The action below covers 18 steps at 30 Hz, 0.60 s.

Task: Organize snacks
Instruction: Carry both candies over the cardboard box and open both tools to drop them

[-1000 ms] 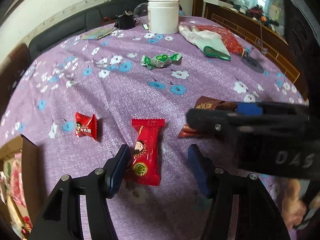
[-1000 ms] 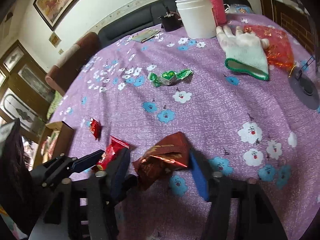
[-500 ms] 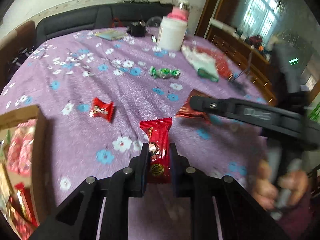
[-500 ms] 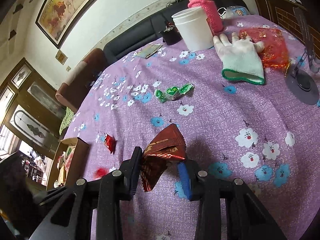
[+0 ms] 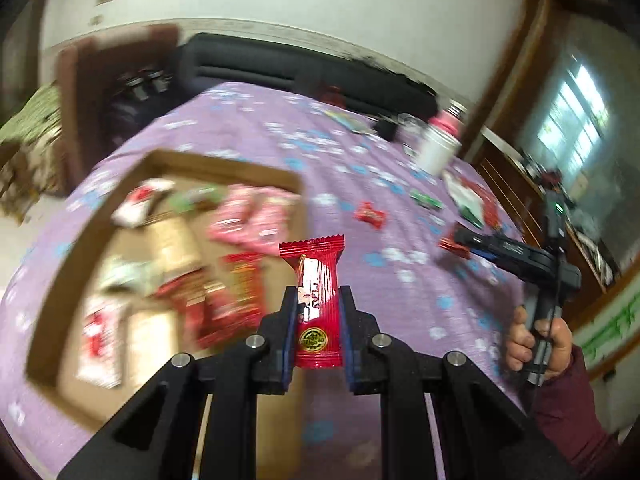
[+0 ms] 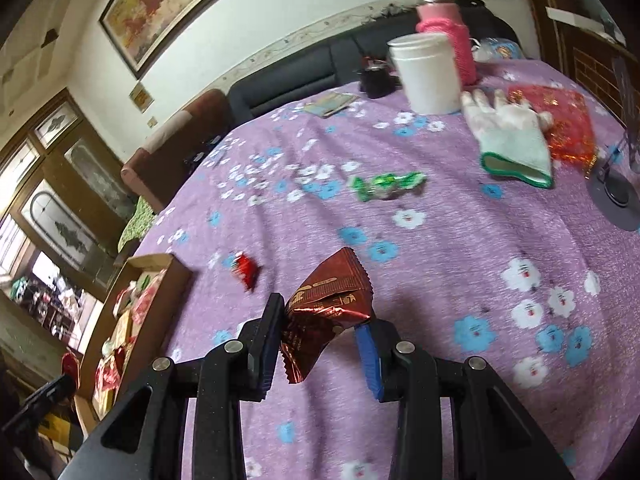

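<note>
My left gripper [image 5: 318,300] is shut on a red snack packet [image 5: 318,300] and holds it in the air by the right rim of an open cardboard box [image 5: 60,276] that holds several snacks. My right gripper [image 6: 324,320] is shut on a dark red foil snack packet [image 6: 332,300], lifted above the purple flowered tablecloth [image 6: 460,272]. It also shows far right in the left wrist view [image 5: 456,242]. A small red candy [image 6: 245,269] and a green candy [image 6: 386,186] lie on the cloth. The box shows at left in the right wrist view [image 6: 152,261].
A white jar [image 6: 426,74], a pink bottle [image 6: 446,36], a white glove [image 6: 508,136] and a red bag [image 6: 560,120] stand at the far side. A grey stand base [image 6: 618,204] sits at the right edge. A dark sofa [image 6: 296,76] lies behind the table.
My left gripper has closed on the red packet, lifted it and swung left to the box. My right gripper has closed on the dark red packet and raised it.
</note>
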Motion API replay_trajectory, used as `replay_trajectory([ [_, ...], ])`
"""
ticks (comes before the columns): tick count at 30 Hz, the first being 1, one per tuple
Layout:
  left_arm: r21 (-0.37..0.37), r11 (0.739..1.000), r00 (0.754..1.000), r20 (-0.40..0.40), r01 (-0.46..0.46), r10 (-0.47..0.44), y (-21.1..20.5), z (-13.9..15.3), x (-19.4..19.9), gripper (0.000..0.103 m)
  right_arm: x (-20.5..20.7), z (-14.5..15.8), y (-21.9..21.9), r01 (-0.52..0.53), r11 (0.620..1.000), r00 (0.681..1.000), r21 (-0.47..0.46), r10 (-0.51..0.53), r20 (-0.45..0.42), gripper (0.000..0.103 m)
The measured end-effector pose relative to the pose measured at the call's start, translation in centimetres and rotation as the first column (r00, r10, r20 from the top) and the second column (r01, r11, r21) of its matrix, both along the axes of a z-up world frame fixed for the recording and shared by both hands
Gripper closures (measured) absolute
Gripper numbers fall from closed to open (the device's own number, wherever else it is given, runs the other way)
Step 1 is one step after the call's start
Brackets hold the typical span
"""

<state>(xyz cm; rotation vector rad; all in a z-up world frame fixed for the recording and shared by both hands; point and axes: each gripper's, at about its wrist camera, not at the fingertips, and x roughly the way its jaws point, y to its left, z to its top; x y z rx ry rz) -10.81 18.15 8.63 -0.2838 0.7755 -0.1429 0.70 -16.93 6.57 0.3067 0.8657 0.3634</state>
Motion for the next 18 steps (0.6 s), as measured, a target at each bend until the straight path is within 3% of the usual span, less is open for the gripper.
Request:
replay_trajectory([
  [8, -0.024, 0.99, 0.99, -0.044, -0.137, 0.136, 7.1, -2.0, -2.4, 0.085, -5.1, 1.4, 9.2, -0.192, 0.979, 0.981, -0.076, 0.194, 0.022, 0.065],
  [18, -0.013, 0.982, 0.979, -0.091, -0.186, 0.184, 9.5, -4.1, -3.4, 0.085, -10.7, 2.6, 23.5, -0.49, 0.856, 0.866, -0.167, 0.5, 0.024, 0.064],
])
